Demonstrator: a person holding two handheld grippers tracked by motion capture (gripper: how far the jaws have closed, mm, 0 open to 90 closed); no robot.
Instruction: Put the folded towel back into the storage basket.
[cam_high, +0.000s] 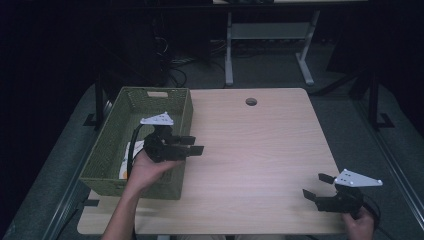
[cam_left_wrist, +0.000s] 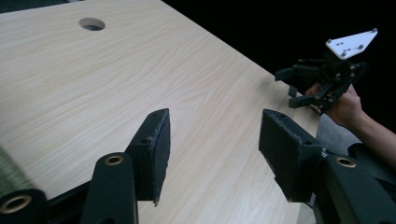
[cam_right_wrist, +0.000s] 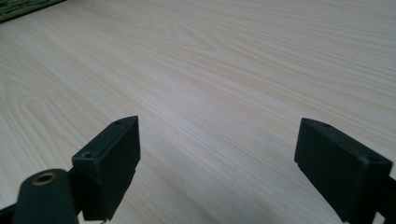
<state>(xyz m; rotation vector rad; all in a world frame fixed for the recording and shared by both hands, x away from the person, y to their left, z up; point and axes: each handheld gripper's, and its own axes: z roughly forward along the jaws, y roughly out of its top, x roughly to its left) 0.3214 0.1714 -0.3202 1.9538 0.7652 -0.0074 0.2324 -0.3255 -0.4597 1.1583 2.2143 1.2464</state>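
Left claw (cam_high: 195, 145) spread and empty over the green woven rectangular basket (cam_high: 117, 137)'s rim; risk: jaws snag the wall descending.

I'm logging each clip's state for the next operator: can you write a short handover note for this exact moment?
Left gripper: jaws open, holding nothing, at the right wall of the green basket, pointing across the table.
Right gripper: jaws open, holding nothing, near the table's front right corner.
Something white and orange lies in the basket, partly hidden; I cannot tell what it is.
Done: nothing loose lies on the tabletop.
Left: possibly nothing; check the basket's contents.
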